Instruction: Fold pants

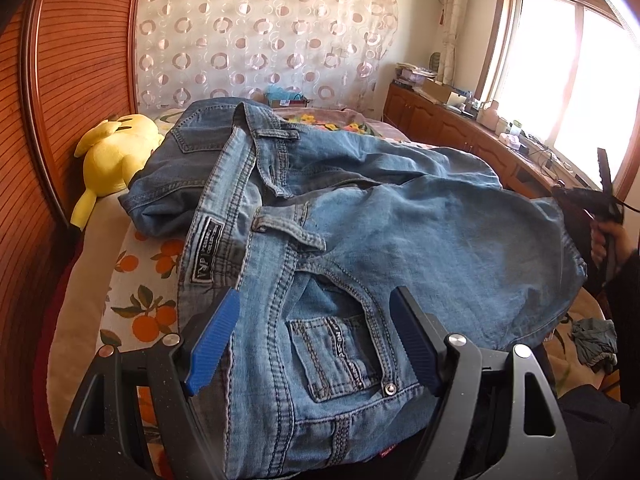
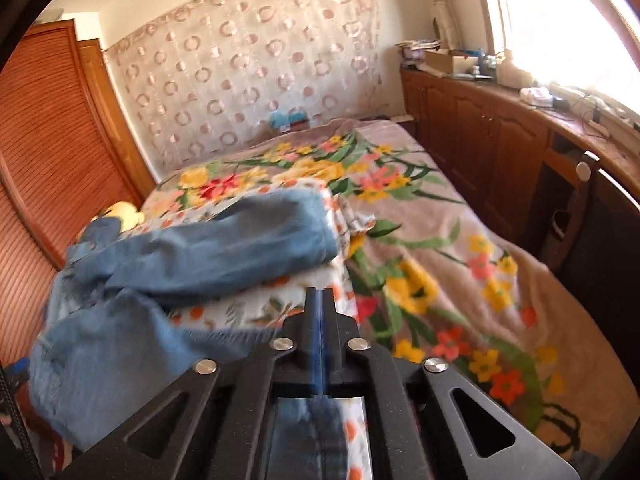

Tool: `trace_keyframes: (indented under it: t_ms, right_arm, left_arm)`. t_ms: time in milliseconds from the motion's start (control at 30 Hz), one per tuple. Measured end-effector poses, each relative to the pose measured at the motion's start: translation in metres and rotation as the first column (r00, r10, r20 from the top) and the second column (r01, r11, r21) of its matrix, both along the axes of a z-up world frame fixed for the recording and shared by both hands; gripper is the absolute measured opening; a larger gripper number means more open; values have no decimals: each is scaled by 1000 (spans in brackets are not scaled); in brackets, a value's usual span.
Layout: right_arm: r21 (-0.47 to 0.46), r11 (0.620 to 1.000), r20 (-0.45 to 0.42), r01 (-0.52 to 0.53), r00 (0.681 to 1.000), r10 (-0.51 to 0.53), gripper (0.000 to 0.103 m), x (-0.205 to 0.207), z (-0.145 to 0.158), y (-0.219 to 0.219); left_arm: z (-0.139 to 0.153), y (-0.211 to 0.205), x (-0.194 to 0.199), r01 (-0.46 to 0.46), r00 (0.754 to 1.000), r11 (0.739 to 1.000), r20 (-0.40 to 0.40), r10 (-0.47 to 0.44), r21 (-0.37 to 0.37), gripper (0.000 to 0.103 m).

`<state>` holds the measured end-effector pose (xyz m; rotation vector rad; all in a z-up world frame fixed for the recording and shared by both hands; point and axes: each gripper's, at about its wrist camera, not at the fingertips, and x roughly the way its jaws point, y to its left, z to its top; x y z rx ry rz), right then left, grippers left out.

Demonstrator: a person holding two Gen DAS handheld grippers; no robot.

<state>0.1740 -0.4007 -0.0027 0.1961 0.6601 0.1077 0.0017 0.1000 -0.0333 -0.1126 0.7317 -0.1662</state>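
On a bed (image 2: 460, 248) with floral covers, the jeans (image 1: 360, 240) lie rumpled. Left gripper (image 1: 316, 340) stands wide over the waistband pocket, unclamped; right gripper (image 2: 320, 308) is closed on a leg hem. Denim looks soft but weighty; seams grip best.

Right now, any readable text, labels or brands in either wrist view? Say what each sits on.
"VIP": large letters on the black woven label inside the waistband of the jeans, seen sideways; its smaller lines are too small to read.
"NO": start of the lettering on the strip across the coin pocket; the rest is unreadable.
Red tag at the lower edge: too small.
Right wrist view: none readable.
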Motion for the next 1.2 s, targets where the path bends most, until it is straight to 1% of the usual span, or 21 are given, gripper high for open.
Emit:
trace_keyframes:
  t_ms: [67,133,200,367,400,433,467,500,600,667,733,767,800,833,867,900,1067,1133,1200]
  right_arm:
    - [-33,999,-26,39,999,-40,0,16,-9,0]
    - [-76,997,-46,33,998,-36,0,25,-17,9]
    - [-104,995,-42,6,999,-10,0,24,-21,24]
    - [-100,992,0,-76,997,76,1,11,-19,55]
    - [-105,990,2,-93,996,93,7,11,-21,63]
    - [-113,988,-1,-108,994,108,15,10,-24,71]
    - [-124,984,-11,-132,991,131,18,11,-30,82]
    - [-132,979,-23,-153,988,151,22,15,-40,87]
    - [-173,963,-70,-207,978,197,27,26,-64,103]
    - [-207,955,-94,-214,976,198,28,40,-76,111]
    - [-230,950,-106,-210,976,190,28,46,-82,113]
    - [-237,948,-108,-211,976,190,29,49,-81,113]
    - [-240,947,-111,-212,975,191,30,51,-82,113]
    - [-239,948,-113,-212,975,190,32,54,-82,114]
    - [-236,948,-114,-212,975,190,33,55,-82,115]
    - [-234,949,-114,-212,975,190,35,57,-83,113]
    - [-244,948,-121,-205,976,180,36,52,-78,112]
    - [-248,947,-125,-202,977,175,37,51,-77,107]
    - [-257,947,-121,-196,978,170,37,50,-73,105]
  left_arm:
    - [2,-1,3,2,1000,1000,4,-2,4,78]
    - [3,-1,6,0,1000,1000,6,0,11,78]
    - [4,-1,9,0,1000,1000,8,0,13,78]
    - [4,1,23,8,1000,999,11,-8,34,78]
    - [3,3,28,5,1000,999,6,-5,34,78]
    - [2,6,33,0,1000,999,0,0,35,78]
    - [0,8,38,-4,1000,999,-8,4,38,77]
    - [-1,10,42,-7,1000,999,-19,8,44,69]
    - [-7,14,49,4,999,999,-49,-1,48,57]
    - [-11,16,47,14,998,999,-68,-11,40,54]
    - [-15,16,44,23,996,999,-85,-19,41,49]
    - [-17,17,43,26,995,999,-95,-22,42,43]
    - [-19,16,43,29,994,999,-103,-25,41,33]
    - [-20,17,40,35,993,999,-110,-31,34,26]
    - [-21,17,37,45,993,999,-111,-41,27,10]
    - [-20,17,35,54,993,998,-109,-51,22,5]
    - [-1,25,1,58,996,998,-72,-60,-31,4]
    - [7,34,-15,61,995,996,-68,-66,-72,4]
    - [9,40,-30,52,995,997,-76,-57,-65,4]
